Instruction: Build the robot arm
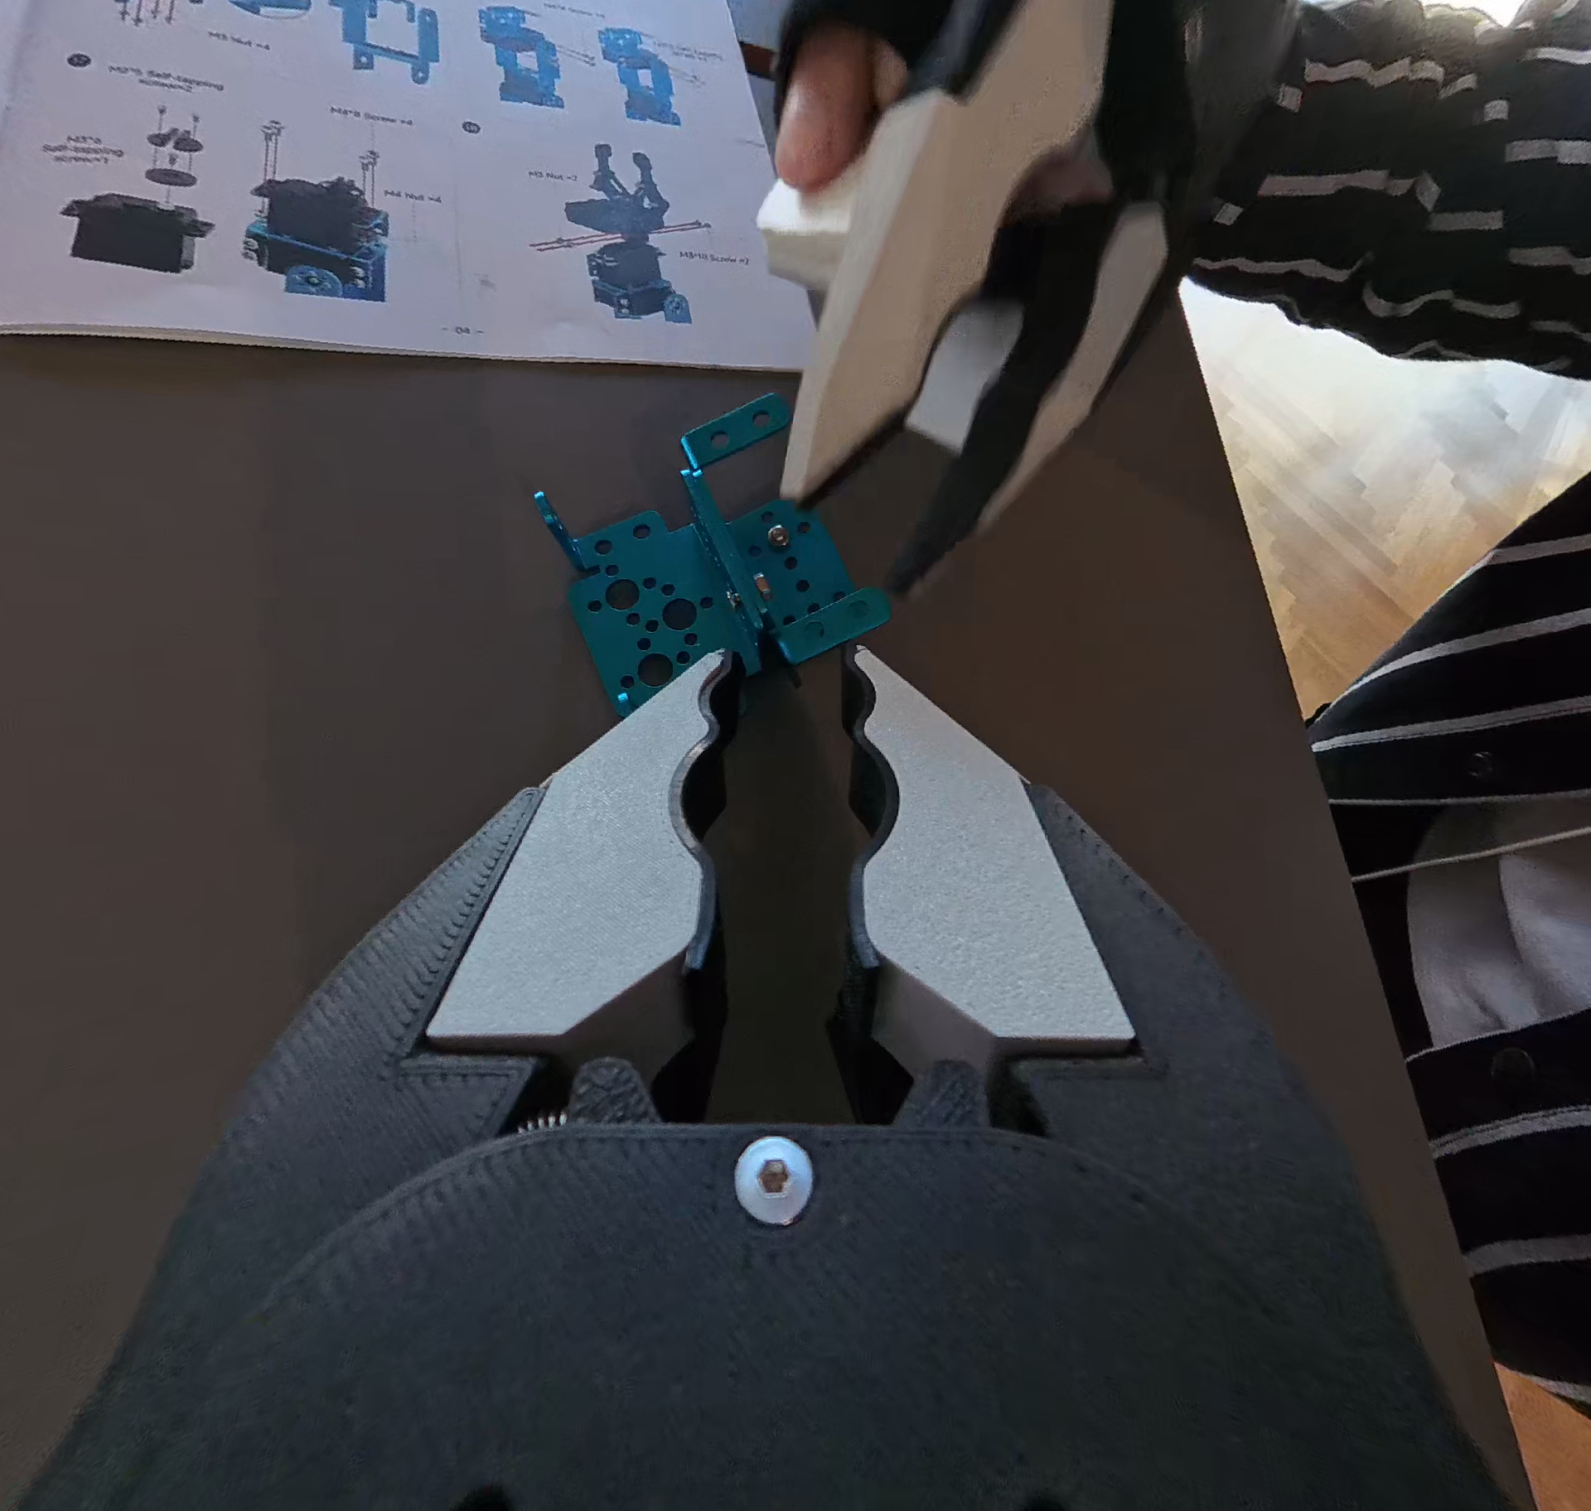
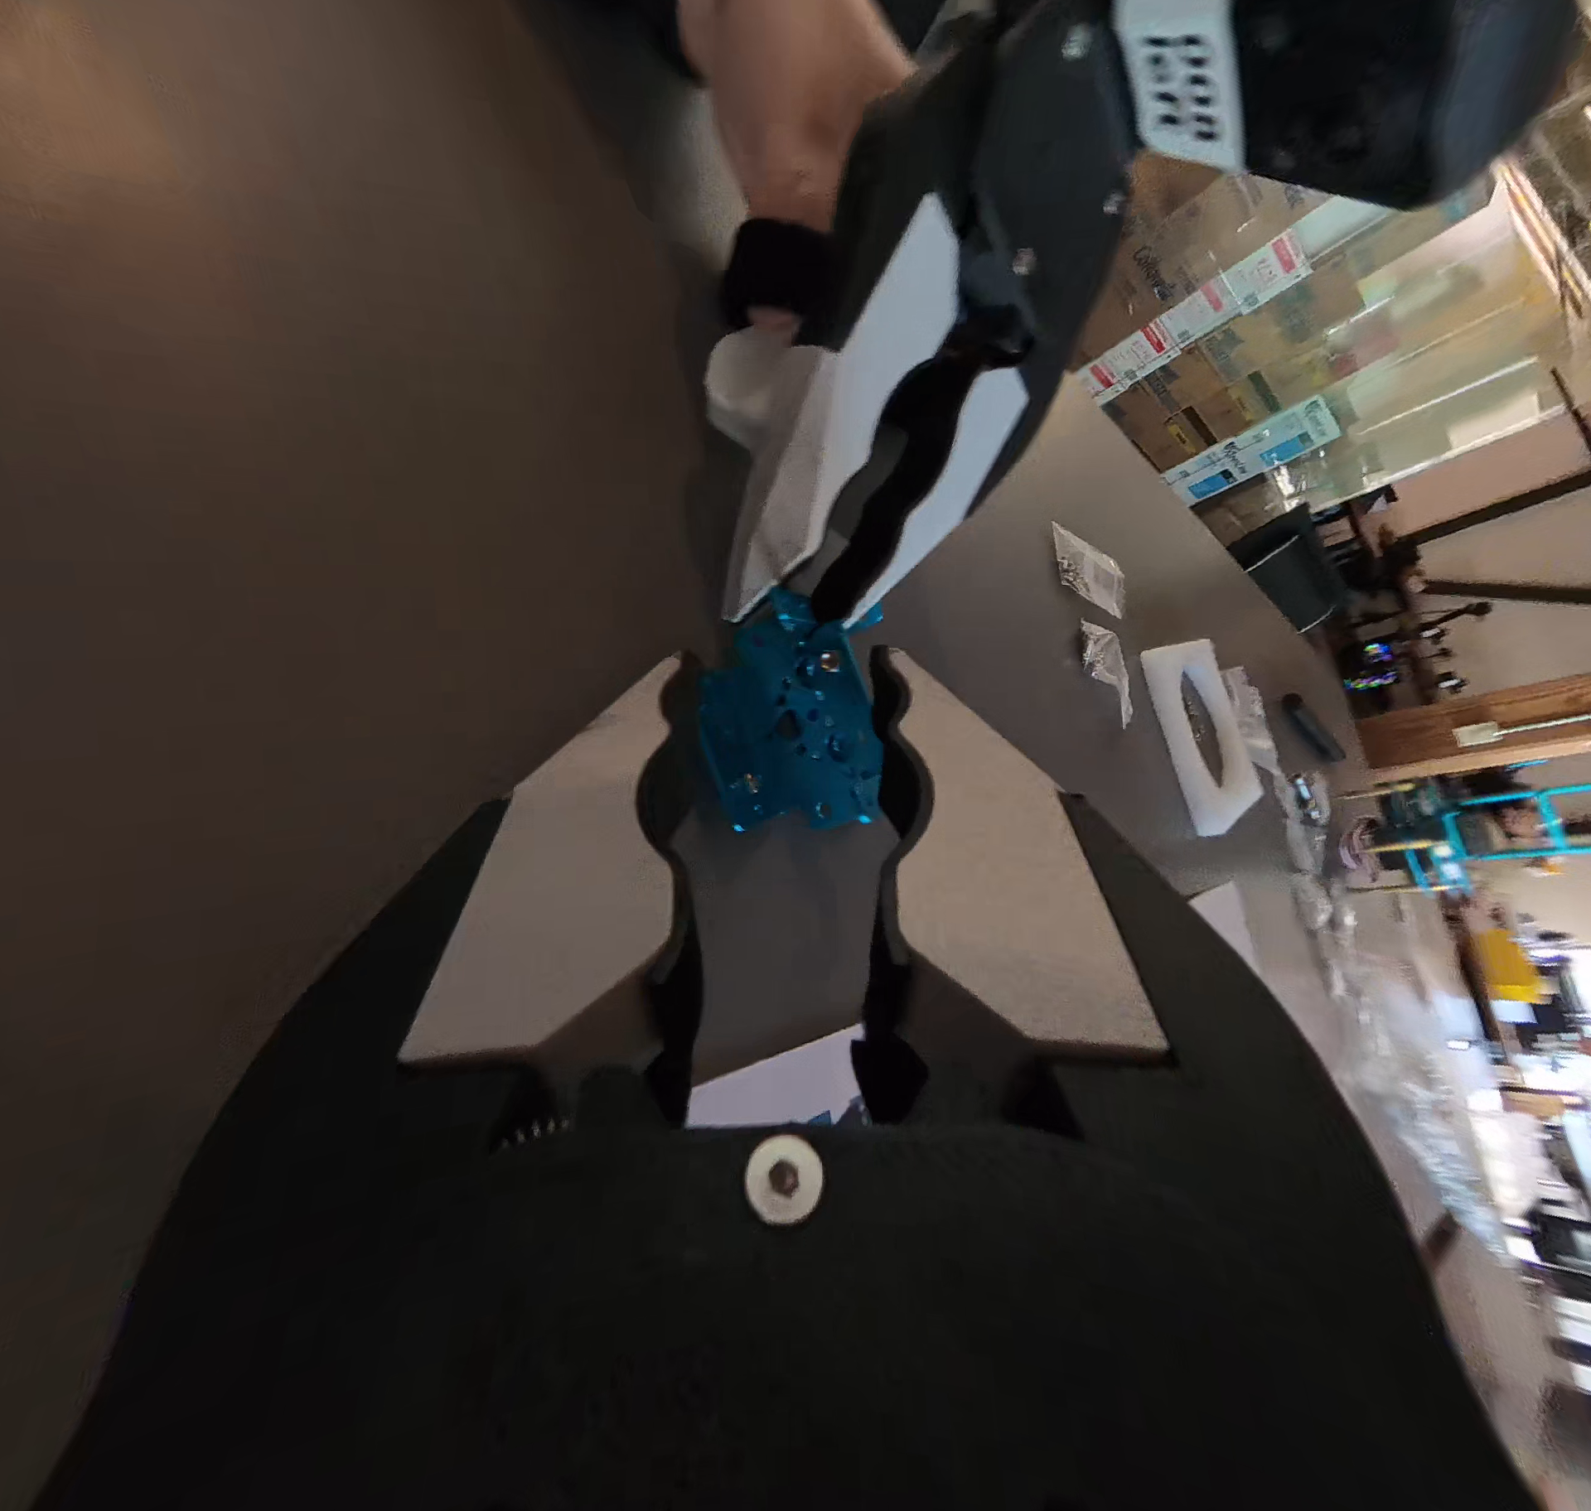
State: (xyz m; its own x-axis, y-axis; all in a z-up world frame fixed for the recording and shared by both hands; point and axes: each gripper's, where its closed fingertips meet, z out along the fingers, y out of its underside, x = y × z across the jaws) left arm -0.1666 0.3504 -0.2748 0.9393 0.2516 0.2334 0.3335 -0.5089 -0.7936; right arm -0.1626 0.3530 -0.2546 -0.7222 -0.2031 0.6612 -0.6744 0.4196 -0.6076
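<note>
Bracket (image 1: 719, 587) flat on table (image 1: 258, 609), between both grippers; left gripper (image 1: 788, 662) spread at its near edge, right gripper (image 2: 779, 678) spread astride it.

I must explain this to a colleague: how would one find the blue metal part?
On the dark brown table, just below the open instruction sheet, both grippers converge on one spot. There lies the blue bracket, the only bright, hole-punched metal piece among matte surfaces.

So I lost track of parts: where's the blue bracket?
The blue bracket lies on the dark table, between both grippers' tips, just below the instruction sheet.
</note>
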